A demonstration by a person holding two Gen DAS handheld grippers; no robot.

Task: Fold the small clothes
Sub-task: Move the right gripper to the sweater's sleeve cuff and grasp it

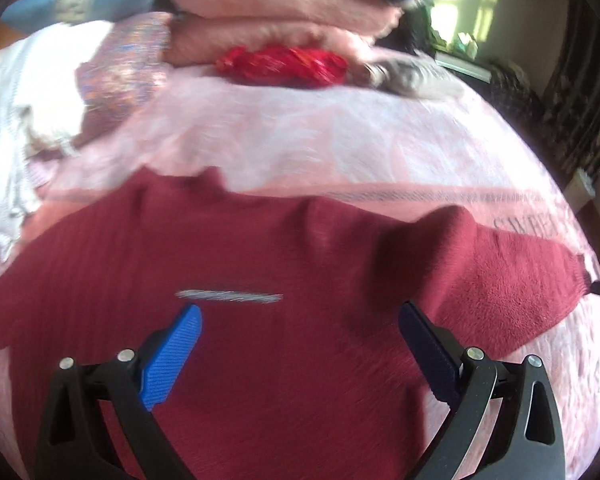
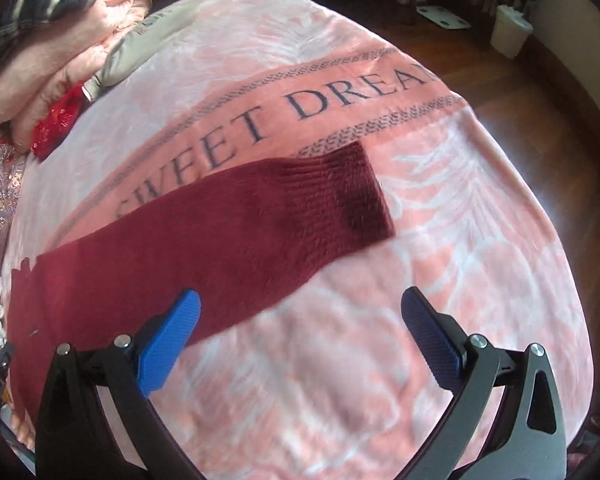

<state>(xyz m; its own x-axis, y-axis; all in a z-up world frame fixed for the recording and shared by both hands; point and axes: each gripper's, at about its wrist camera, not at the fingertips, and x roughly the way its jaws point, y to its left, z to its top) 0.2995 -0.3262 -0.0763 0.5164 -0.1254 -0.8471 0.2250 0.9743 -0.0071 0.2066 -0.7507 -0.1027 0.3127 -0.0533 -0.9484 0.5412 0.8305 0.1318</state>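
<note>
In the left wrist view, the left gripper (image 1: 300, 316) is seen with its 2 jaws spread wide and empty, and the maroon sweater (image 1: 260, 280) is spread flat on the pink blanket (image 1: 300, 132) beneath and between them, a white label (image 1: 229, 296) lying just ahead of the left jaw. In the right wrist view, the right gripper (image 2: 300, 304) is likewise shown spread and empty, with the sweater's sleeve (image 2: 260, 228) stretched ahead of the jaws, its ribbed cuff (image 2: 356, 196) lying ahead of the gap between them; piled clothes (image 2: 60, 52) are seen far left.

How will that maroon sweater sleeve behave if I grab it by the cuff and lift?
The sleeve will probably flop and drape: it lies limp and flat on the blanket. Its fuzzy knit likely grips the pads rather than slipping. The ribbed cuff looks thicker, so it may offer a firmer pinch. The right gripper is open, short of it.
</note>
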